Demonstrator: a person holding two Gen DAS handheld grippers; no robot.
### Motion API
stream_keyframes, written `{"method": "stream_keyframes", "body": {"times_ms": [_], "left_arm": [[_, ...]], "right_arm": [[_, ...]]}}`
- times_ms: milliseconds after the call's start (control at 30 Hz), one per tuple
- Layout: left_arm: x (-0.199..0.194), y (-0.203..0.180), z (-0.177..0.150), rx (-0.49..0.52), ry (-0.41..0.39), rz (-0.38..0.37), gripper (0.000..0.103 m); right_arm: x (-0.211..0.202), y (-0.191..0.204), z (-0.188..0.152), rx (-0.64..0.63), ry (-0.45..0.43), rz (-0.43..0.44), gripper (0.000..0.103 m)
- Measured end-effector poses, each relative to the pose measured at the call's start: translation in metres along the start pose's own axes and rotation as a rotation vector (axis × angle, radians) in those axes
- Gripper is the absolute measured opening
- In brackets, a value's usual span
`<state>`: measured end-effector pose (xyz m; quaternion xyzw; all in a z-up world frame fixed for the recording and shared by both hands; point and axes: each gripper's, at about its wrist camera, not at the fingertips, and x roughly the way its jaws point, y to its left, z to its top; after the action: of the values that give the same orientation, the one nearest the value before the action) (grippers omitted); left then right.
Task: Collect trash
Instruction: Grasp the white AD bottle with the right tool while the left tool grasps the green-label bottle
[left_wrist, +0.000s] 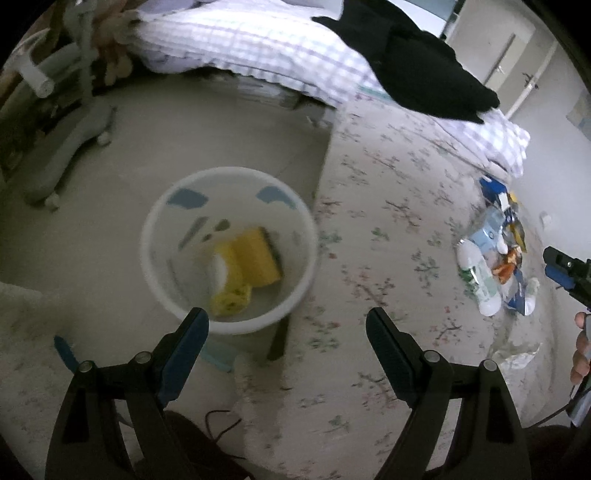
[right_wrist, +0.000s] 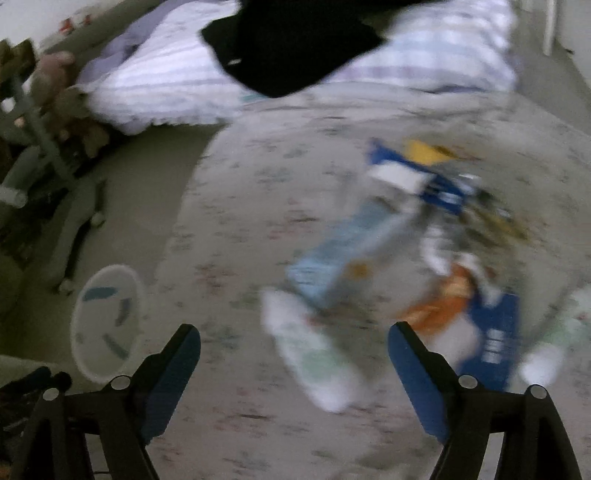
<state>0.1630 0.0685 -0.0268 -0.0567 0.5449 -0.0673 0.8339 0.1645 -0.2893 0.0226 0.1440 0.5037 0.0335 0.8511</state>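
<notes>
A white trash bin (left_wrist: 162, 280) stands on the floor beside the bed, with yellow trash (left_wrist: 247, 266) inside. My left gripper (left_wrist: 286, 325) is open and empty, just above the bin's near rim. A pile of trash (left_wrist: 495, 254) lies on the floral bedsheet at the right: a white bottle (left_wrist: 480, 284), wrappers and blue packets. My right gripper (right_wrist: 293, 341) is open and empty, hovering over that pile, with the white bottle (right_wrist: 314, 354) between its fingers in a blurred view. The right gripper also shows at the right edge of the left wrist view (left_wrist: 565, 271). The bin also shows in the right wrist view (right_wrist: 107, 325).
A checked quilt (left_wrist: 258, 48) with a black garment (left_wrist: 413, 62) on it lies at the head of the bed. A grey wheeled chair base (left_wrist: 62, 155) stands on the floor at the left. The floral bedsheet (left_wrist: 388, 221) spreads between bin and trash pile.
</notes>
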Motion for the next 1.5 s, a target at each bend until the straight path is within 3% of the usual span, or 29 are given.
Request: {"method": "stream_keyframes", "body": {"times_ms": [500, 767, 900, 967, 1100, 1133, 1333, 1500], "left_arm": [[0.034, -0.088, 0.014, 0.083, 0.053, -0.024, 0.089], [0.057, -0.140, 0.013, 0.141, 0.093, -0.049, 0.089], [0.066, -0.158, 0.015, 0.130, 0.102, -0.072, 0.089], [0.070, -0.164, 0.017, 0.114, 0.113, -0.085, 0.089], [0.076, -0.179, 0.017, 0.082, 0.120, -0.125, 0.089], [0.077, -0.182, 0.018, 0.079, 0.119, -0.133, 0.089], [0.081, -0.199, 0.020, 0.034, 0.115, -0.222, 0.088], [0.094, -0.213, 0.020, 0.002, 0.124, -0.253, 0.078]], "right_arm": [[-0.003, -0.138, -0.008, 0.267, 0.038, -0.143, 0.087], [0.017, -0.186, -0.021, 0.363, 0.111, -0.173, 0.087], [0.022, -0.202, -0.019, 0.383, 0.105, -0.198, 0.087], [0.024, -0.209, -0.018, 0.398, 0.110, -0.204, 0.083], [0.029, -0.221, -0.021, 0.433, 0.126, -0.173, 0.050], [0.030, -0.222, -0.022, 0.438, 0.130, -0.164, 0.046], [0.017, -0.228, -0.026, 0.445, 0.111, -0.130, 0.043], [-0.004, -0.223, -0.028, 0.403, 0.071, -0.131, 0.041]]}}
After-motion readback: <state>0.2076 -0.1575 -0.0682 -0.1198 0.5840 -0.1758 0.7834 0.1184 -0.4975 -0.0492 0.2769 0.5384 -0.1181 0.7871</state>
